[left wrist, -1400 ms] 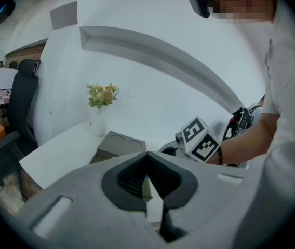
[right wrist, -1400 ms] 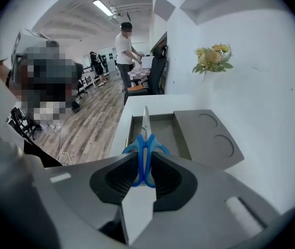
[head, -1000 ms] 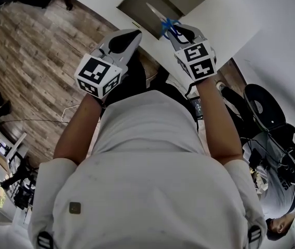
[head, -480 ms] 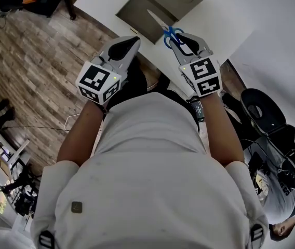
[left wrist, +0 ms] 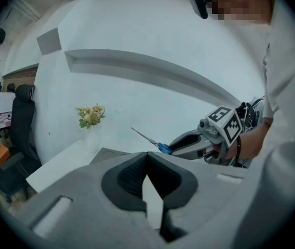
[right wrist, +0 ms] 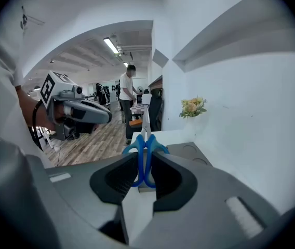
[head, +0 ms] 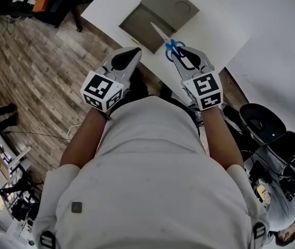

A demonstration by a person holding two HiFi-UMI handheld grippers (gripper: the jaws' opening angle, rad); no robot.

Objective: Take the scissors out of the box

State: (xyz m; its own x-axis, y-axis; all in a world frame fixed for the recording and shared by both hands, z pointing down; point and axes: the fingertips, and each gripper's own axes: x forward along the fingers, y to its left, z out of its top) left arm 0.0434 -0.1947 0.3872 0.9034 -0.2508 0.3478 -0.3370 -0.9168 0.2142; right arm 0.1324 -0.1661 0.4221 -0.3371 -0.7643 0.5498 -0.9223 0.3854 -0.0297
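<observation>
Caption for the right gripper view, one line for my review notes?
Right claw clamps the blue-handled scissors by their handles, blades pointing away, grey box beyond.

Change over the last second | we have lifted the right gripper [head: 181,52] and its scissors [head: 173,46] higher and drawn them further back from the box [head: 138,25] | left gripper [head: 131,53] has also risen slightly.
</observation>
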